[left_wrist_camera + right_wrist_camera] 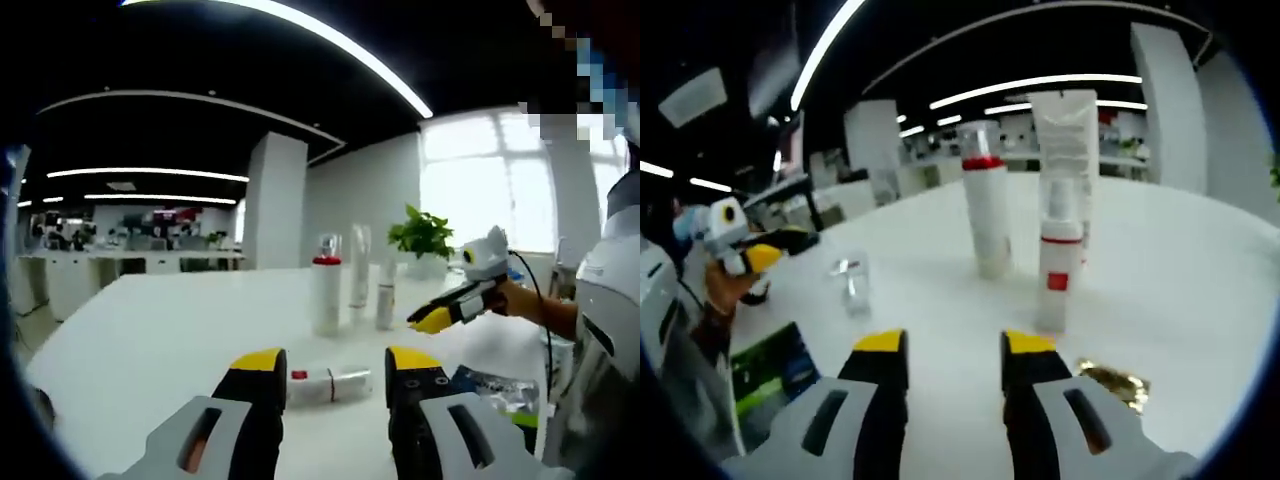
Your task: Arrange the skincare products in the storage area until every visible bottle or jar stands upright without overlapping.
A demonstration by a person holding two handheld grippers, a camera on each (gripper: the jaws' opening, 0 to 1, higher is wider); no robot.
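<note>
Bottles are sitting on a white table (150, 340), and one small bottle (330, 383) with a red band is lying on its side just beyond the left gripper (328, 375), framed between its two yellow-tipped jaws, which are standing spread and holding nothing. Farther off in the left gripper view, three containers are standing upright close together: a tall white bottle with a red collar (326, 293), a flat white tube (360, 265) behind it, and a slim spray bottle (386, 300) beside them. The right gripper (432, 320) is reaching in from the right of that view, near the slim bottle but apart from it, its yellow tips looking close together, though I cannot tell whether they are meeting. In the right gripper view its own jaws (952, 350) are showing spread with nothing between them, pointing toward the tall bottle (988, 215), the spray bottle with a red label (1057, 262) and the tube (1068, 140), all well ahead of the tips. Any writing on the labels is too blurred to read. A small clear jar (851, 281) is standing to the left, a gold wrapper (1115, 383) is lying by the right jaw, and the left gripper (750, 258) is showing at the far left
</note>
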